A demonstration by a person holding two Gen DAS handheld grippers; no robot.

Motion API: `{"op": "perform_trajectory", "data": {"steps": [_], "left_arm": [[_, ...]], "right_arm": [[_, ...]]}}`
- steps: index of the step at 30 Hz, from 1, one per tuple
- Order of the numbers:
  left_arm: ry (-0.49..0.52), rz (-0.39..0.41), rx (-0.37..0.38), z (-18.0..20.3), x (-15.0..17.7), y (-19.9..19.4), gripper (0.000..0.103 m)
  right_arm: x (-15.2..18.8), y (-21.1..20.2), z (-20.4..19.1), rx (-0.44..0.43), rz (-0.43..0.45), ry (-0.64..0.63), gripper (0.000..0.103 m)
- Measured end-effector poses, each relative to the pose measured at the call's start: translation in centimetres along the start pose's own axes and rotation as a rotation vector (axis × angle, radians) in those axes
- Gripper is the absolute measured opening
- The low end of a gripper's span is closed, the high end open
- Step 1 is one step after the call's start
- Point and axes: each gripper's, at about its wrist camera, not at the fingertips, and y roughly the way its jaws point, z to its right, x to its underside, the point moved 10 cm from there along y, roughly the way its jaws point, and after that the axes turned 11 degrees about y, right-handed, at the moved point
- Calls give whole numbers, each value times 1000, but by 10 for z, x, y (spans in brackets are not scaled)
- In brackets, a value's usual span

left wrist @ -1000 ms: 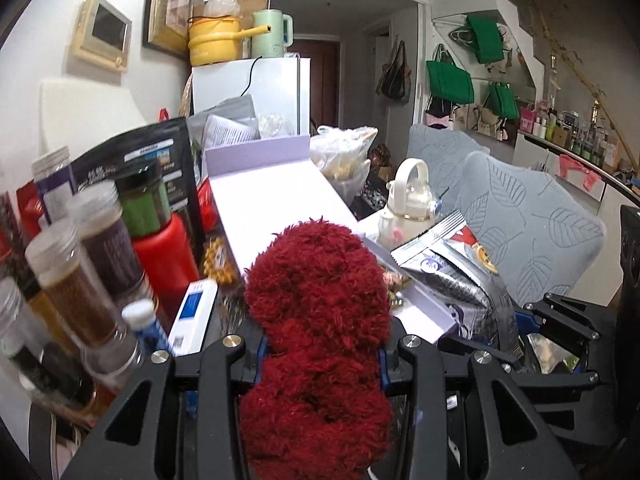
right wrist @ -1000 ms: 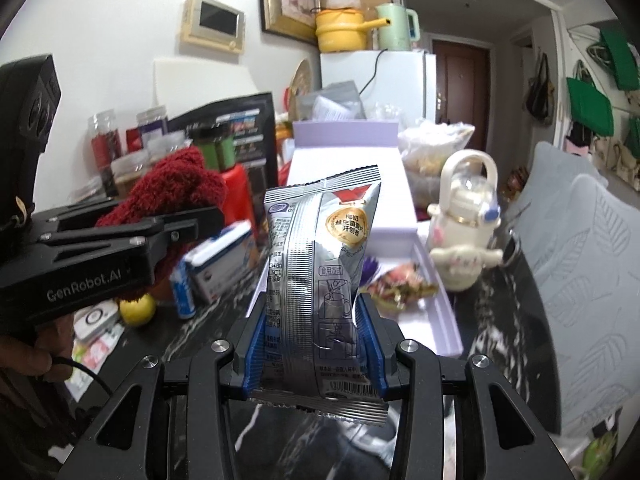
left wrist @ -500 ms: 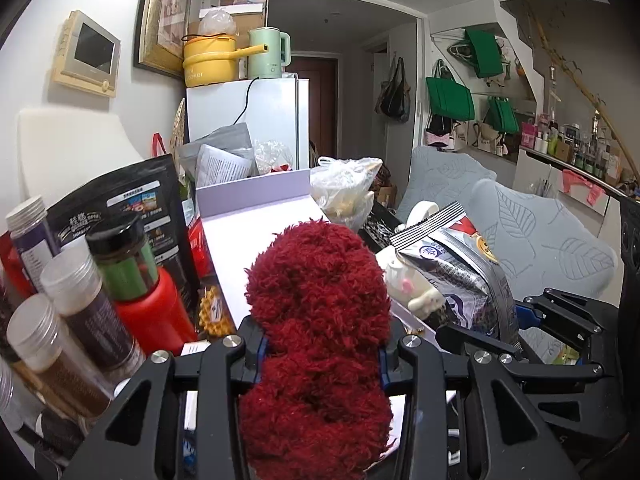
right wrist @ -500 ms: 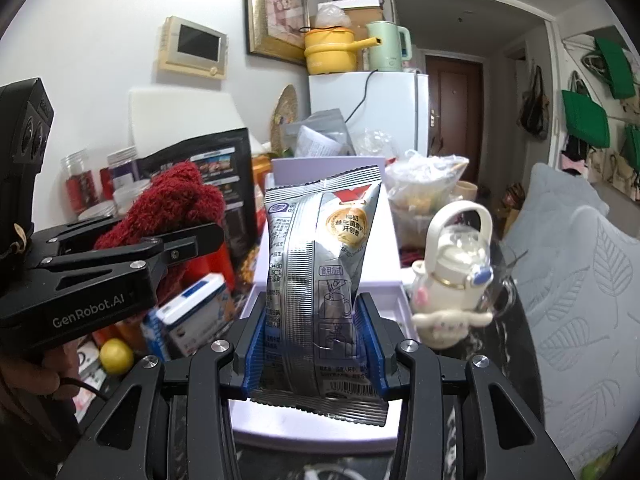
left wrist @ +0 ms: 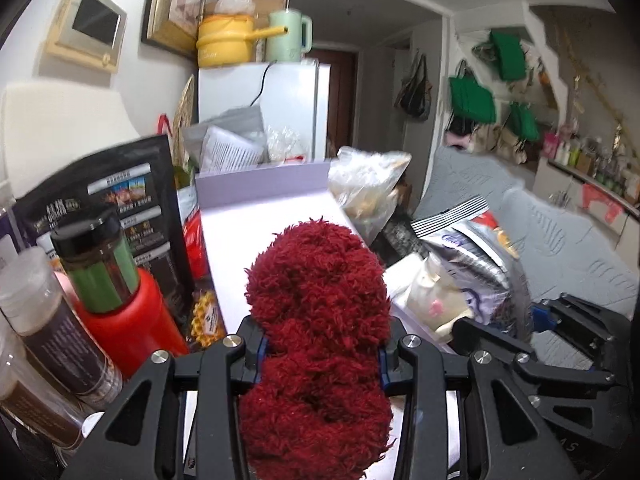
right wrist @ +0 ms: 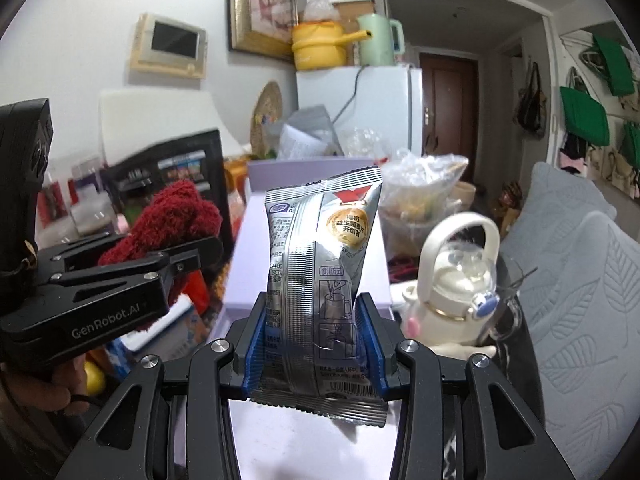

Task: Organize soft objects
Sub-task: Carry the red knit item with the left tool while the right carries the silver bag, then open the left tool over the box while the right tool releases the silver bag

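Observation:
My left gripper (left wrist: pixel 322 354) is shut on a fluffy dark red soft object (left wrist: pixel 318 320) and holds it over the open lavender box (left wrist: pixel 272 216). In the right wrist view the left gripper (right wrist: pixel 188 256) and the red object (right wrist: pixel 172 216) show at the left. My right gripper (right wrist: pixel 314 336) is shut on a silver snack packet (right wrist: pixel 320 264), held upright above the near end of the lavender box (right wrist: pixel 256 280). The packet also shows at the right of the left wrist view (left wrist: pixel 476 260).
Spice jars (left wrist: pixel 44 328), a red bottle (left wrist: pixel 132 320) and a black pouch (left wrist: pixel 116 208) crowd the left. A white kettle-shaped bottle (right wrist: pixel 456 280) stands right of the box, a plastic bag (right wrist: pixel 416 196) behind it. Grey cushions (right wrist: pixel 580 280) lie at the right.
Both grippers have risen and moved forward over the lavender box, each still holding its object. The table items now sit lower and closer in view.

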Motion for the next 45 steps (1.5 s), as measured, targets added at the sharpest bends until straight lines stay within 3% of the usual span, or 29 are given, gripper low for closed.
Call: {"op": "perform_trajectory", "data": {"steps": [24,30,34,45], "left_arm": [[41,-233,-18,8,58,78,38],[77,-269,-4,21,64,84,44],[44,-317,-25,16,71,90,63],[47,-303,-47,13,67,82,63]], "right_arm": [[44,65,29,100,-213,19,42],[50,70,32,113,-236,16,47],[49,70,40,141,-239,28,55],[48,64,41,137,-227,30,55]]}}
